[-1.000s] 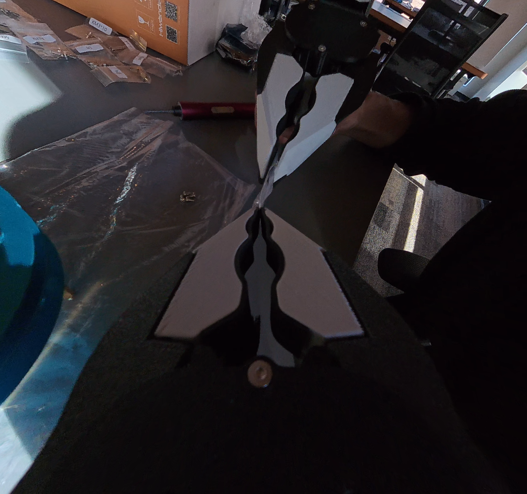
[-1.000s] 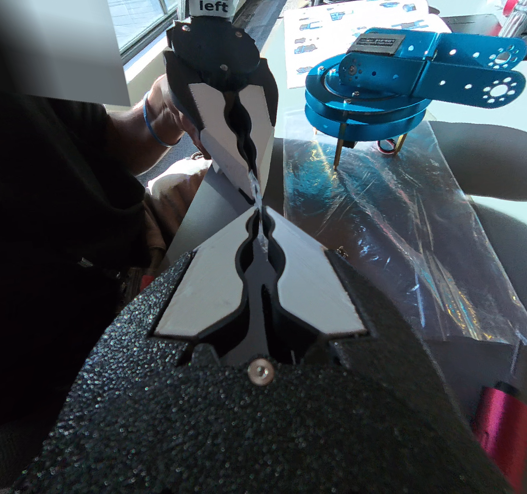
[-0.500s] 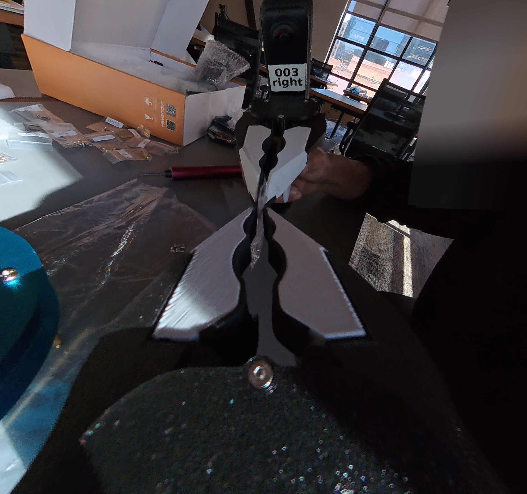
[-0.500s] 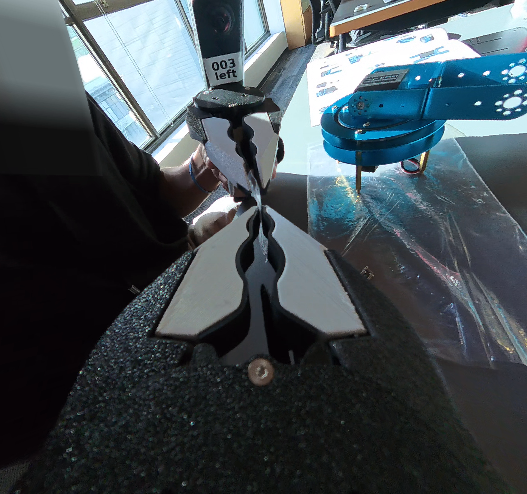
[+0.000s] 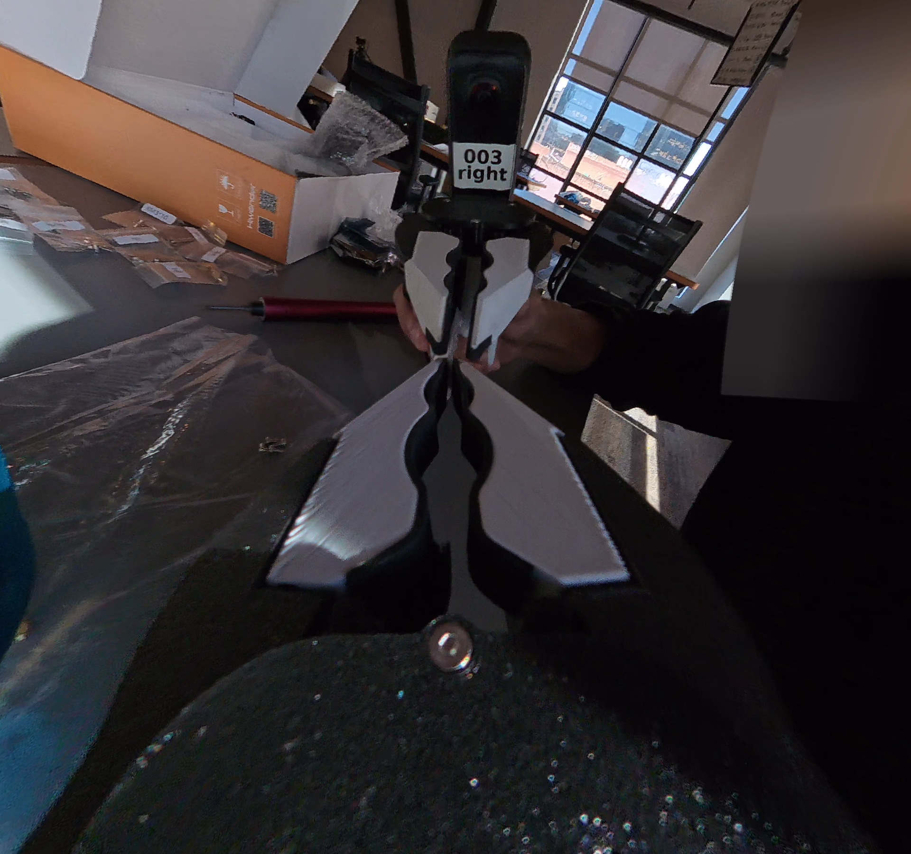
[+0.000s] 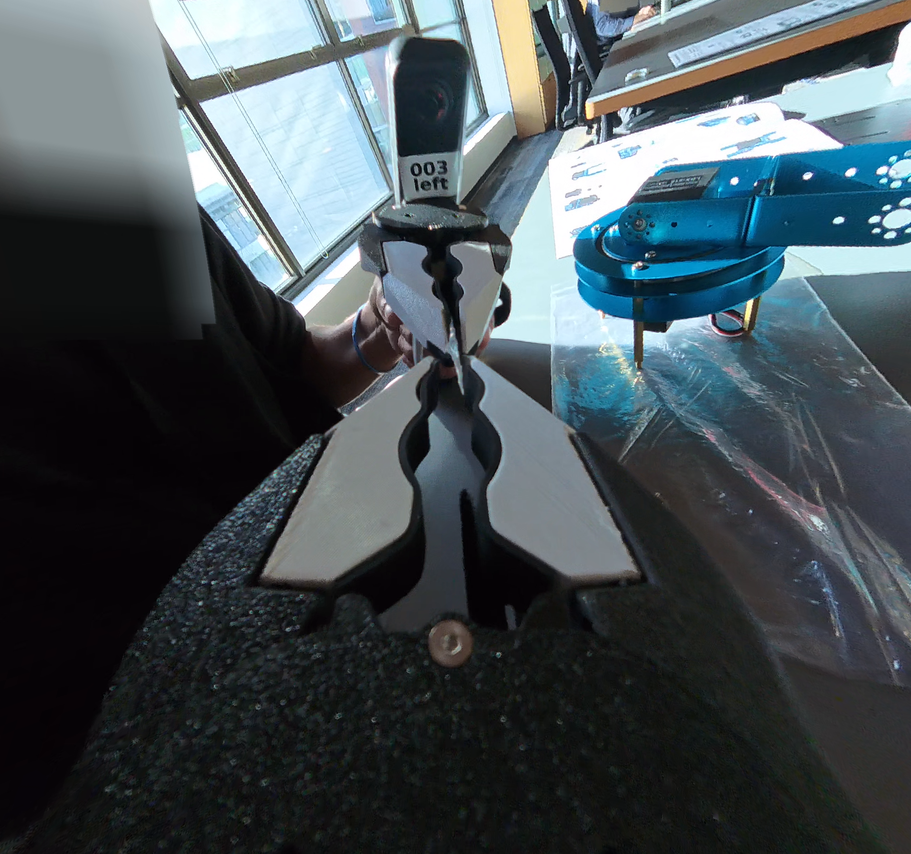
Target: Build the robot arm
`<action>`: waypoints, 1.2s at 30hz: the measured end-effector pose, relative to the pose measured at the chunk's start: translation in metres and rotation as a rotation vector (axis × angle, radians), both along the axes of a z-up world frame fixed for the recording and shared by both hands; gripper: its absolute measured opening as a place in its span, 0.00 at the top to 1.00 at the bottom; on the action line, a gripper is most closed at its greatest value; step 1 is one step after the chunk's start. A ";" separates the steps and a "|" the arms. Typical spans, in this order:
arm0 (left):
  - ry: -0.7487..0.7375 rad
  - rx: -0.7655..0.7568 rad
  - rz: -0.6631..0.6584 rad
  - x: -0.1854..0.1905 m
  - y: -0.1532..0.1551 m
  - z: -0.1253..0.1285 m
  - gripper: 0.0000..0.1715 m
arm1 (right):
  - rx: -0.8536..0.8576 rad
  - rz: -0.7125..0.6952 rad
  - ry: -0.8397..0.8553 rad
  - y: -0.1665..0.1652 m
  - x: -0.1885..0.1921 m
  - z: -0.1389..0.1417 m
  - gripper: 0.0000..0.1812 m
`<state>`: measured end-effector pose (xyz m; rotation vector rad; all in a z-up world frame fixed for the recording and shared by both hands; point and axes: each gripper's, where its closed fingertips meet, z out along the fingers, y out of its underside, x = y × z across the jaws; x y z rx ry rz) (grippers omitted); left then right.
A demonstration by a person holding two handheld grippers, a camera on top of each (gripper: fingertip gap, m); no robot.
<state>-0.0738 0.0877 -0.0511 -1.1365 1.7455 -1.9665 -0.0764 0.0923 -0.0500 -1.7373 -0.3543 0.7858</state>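
A small clear plastic packet (image 6: 457,357) is held in the air between the two grippers, above the near edge of the bench (image 5: 345,352). The left gripper (image 5: 449,377) has its jaws clenched on one end of the packet; the right gripper (image 6: 451,374) has its jaws clenched on the other end. The two grippers face each other tip to tip, almost touching. A hand (image 5: 547,337) holds the right gripper's body; another hand (image 6: 389,332), with a blue band at the wrist, holds the left one.

Taking the packet as the reference: a wide clear plastic sheet (image 6: 715,416) lies flat on the bench just beside it. A blue metal robot arm base (image 6: 690,258) stands on the far end of that sheet. A dark red screwdriver (image 5: 325,310) lies on the bench beyond the sheet. Small screws (image 5: 272,445) sit on the sheet, near the packet. Farther off lie several labelled parts bags (image 5: 162,258) and an open orange cardboard box (image 5: 148,160)
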 end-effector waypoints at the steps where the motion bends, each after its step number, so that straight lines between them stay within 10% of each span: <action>1: -0.002 -0.019 -0.014 -0.001 -0.002 0.002 1.00 | 0.014 0.001 0.007 0.000 -0.001 0.002 0.98; 27: -0.171 0.154 0.057 -0.019 0.014 0.012 1.00 | 0.055 0.008 0.003 -0.002 -0.003 0.013 1.00; 30: -0.152 0.064 0.144 -0.025 0.049 0.022 0.91 | 0.077 -0.178 -0.052 0.009 0.043 0.026 1.00; 36: -0.038 0.205 0.499 -0.063 0.150 0.007 0.90 | -0.309 -0.735 -0.781 0.047 0.215 -0.012 1.00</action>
